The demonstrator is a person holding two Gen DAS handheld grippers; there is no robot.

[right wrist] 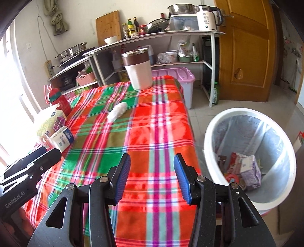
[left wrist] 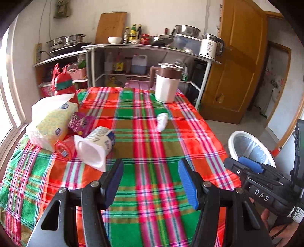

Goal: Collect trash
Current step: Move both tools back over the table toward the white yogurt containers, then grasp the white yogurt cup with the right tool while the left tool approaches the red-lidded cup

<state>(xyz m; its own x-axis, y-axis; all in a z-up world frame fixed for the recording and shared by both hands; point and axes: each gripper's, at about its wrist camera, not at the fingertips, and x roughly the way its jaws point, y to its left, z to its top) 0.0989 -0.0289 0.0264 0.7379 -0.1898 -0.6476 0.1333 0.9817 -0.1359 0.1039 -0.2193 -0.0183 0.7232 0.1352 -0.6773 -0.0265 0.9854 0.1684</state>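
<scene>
I keep both hand-held grippers, left [left wrist: 151,182] and right [right wrist: 152,178], released and empty; approach the tipped cup [left wrist: 95,146] low, pads straddling its rim.

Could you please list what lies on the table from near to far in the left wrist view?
Yogurt cup → crumpled tissue → brown-topped jug.

white wall [left wrist: 79,17], wooden door [right wrist: 245,47], tiled floor [right wrist: 199,106]
</scene>
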